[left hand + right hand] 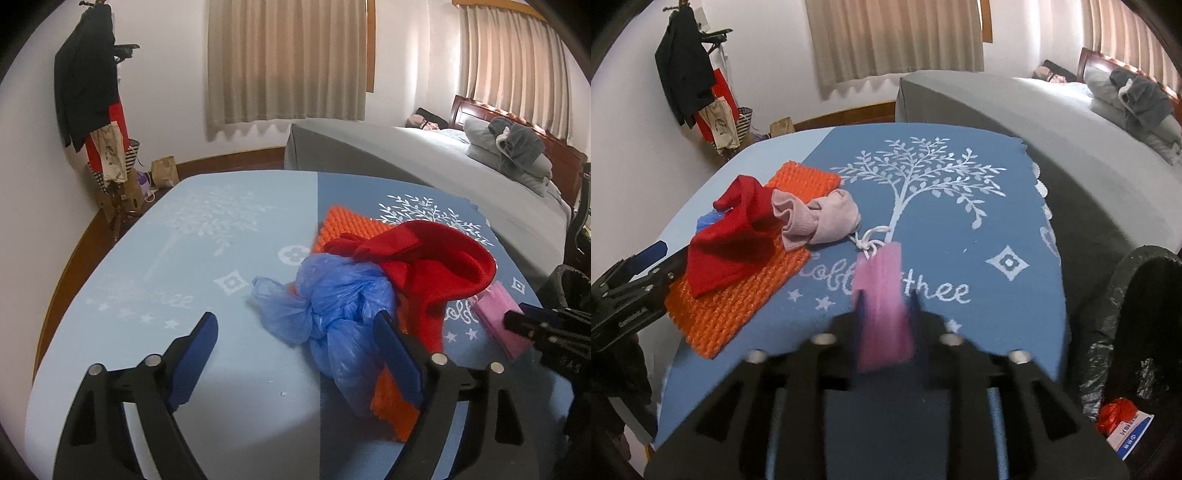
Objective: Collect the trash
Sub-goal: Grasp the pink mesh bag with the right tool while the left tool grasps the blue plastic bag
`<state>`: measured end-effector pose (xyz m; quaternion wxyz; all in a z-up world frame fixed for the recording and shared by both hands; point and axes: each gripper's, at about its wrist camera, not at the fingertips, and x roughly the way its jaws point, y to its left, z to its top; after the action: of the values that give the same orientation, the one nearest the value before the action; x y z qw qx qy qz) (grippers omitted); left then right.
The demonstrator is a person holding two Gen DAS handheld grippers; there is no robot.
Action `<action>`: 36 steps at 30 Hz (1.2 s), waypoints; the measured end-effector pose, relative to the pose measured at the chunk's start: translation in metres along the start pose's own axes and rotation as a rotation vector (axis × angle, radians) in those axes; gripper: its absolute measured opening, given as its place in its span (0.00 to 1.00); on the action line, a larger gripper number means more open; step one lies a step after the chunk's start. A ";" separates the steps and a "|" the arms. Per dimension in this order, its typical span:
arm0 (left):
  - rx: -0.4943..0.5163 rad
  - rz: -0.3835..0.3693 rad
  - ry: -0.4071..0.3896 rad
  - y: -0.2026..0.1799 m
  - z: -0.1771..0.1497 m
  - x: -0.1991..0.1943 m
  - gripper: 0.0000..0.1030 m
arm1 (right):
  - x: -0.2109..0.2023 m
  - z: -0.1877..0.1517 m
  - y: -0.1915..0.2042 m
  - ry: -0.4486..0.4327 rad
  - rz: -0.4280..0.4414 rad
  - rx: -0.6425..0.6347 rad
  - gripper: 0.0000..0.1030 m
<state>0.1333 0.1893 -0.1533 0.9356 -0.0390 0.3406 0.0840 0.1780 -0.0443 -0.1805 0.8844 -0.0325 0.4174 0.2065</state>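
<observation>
A crumpled blue plastic bag (334, 314) lies on the blue table (221, 387) against an orange knitted mat (351, 225). My left gripper (295, 328) is open, with its right finger against the bag's near side. My right gripper (885, 295) is shut on a pink packet (884, 317), which also shows in the left wrist view (498, 317) at the table's right edge. A black-lined trash bin (1137, 332) stands right of the table with a red wrapper (1115, 411) and a small carton inside.
A red cloth (735, 236) and a pale pink sock (816, 218) lie on the orange mat (738, 302). A white string (871, 242) lies near the packet. A grey bed (1015, 118) stands behind the table. Coats and bags (88, 92) hang at the far left.
</observation>
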 end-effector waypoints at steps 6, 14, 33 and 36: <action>0.003 -0.004 0.004 -0.001 0.000 0.001 0.82 | 0.006 -0.001 -0.002 0.027 0.024 0.017 0.17; 0.002 -0.012 0.001 -0.002 0.000 0.000 0.82 | -0.019 0.003 -0.026 -0.056 -0.089 0.090 0.16; -0.026 -0.141 0.050 -0.009 0.011 0.026 0.51 | -0.015 -0.001 -0.024 -0.034 -0.052 0.083 0.16; -0.065 -0.224 0.063 -0.008 0.011 0.028 0.37 | -0.015 -0.002 -0.021 -0.029 -0.045 0.074 0.16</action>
<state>0.1626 0.1868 -0.1632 0.9263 -0.1098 0.3602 -0.0112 0.1762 -0.0689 -0.1726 0.8955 -0.0063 0.4108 0.1714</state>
